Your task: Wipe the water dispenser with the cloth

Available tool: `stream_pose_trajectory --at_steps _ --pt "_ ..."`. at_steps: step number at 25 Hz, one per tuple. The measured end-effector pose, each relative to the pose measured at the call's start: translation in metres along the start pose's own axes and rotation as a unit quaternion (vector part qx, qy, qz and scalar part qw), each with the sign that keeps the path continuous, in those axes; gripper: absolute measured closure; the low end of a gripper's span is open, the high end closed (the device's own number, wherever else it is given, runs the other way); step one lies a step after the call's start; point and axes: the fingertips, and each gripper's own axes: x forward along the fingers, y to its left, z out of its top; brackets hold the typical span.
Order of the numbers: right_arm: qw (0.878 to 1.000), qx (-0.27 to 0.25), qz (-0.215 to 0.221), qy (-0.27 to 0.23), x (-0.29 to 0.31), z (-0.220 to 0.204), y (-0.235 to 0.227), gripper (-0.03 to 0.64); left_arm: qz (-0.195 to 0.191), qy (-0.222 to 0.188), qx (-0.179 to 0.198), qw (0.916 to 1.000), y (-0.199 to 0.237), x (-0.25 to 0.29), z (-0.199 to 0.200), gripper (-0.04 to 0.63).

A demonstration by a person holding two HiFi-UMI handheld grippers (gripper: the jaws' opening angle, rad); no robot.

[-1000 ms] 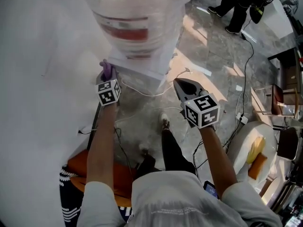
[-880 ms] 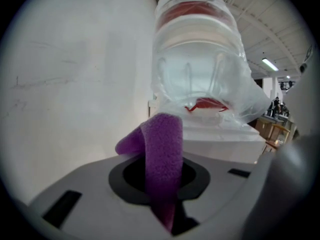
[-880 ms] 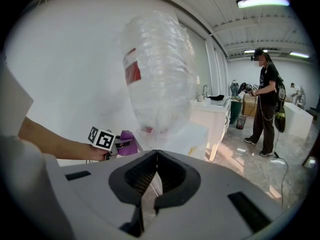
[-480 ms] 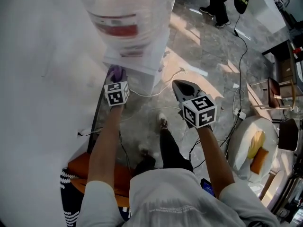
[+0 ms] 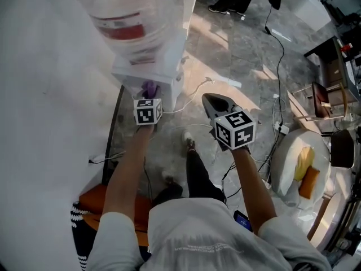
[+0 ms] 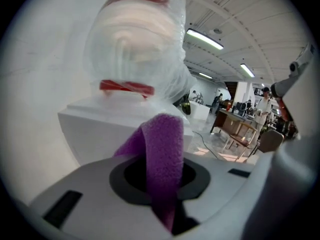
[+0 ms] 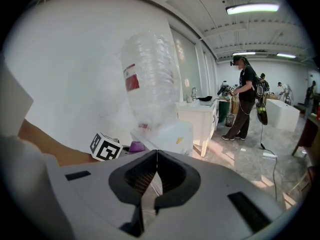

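A white wall (image 5: 51, 95) flanks us, and a person (image 7: 245, 101) stands off across the veined stone floor (image 5: 242, 49). The water dispenser (image 5: 148, 69) is a boxy white body under a clear ribbed bottle (image 5: 121, 16). Our left gripper (image 5: 148, 97) has its fingers clamped on the fuzzy purple cloth (image 6: 162, 154) at the dispenser's lower front corner. Our right gripper (image 5: 216, 105) hangs apart from it, fingers pressed together, empty.
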Motion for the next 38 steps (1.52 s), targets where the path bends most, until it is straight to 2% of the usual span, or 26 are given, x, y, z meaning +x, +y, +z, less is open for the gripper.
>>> stream_pose_trajectory --at_steps 8,12,16,20,29,35,38 --pt "1.0 0.015 -0.019 0.005 -0.028 -0.017 -0.009 0.603 -0.033 0.014 0.011 0.9993 -0.038 0.002 0.004 0.54" --pt "1.0 0.017 -0.024 0.0 -0.035 -0.015 -0.008 0.603 -0.062 0.014 0.035 0.9974 -0.062 0.001 0.007 0.54" --pt "1.0 0.011 -0.027 -0.009 -0.042 -0.01 -0.002 0.603 -0.09 0.002 0.031 0.9954 -0.08 -0.008 0.009 0.54" --pt "0.999 0.01 -0.026 -0.016 -0.047 -0.01 0.009 0.603 -0.099 -0.004 0.047 0.994 -0.084 -0.025 0.002 0.54" --pt "1.0 -0.015 0.011 -0.012 -0.02 -0.02 0.046 0.603 -0.042 -0.015 0.012 0.9989 -0.019 -0.08 -0.023 0.54" --pt "0.997 -0.044 0.055 0.009 0.021 -0.02 0.076 0.603 0.005 -0.035 -0.028 0.999 0.039 -0.117 -0.017 0.54" --pt "0.996 -0.053 0.075 0.013 0.044 -0.016 0.09 0.603 0.032 -0.038 -0.035 0.9981 0.068 -0.133 -0.017 0.54"
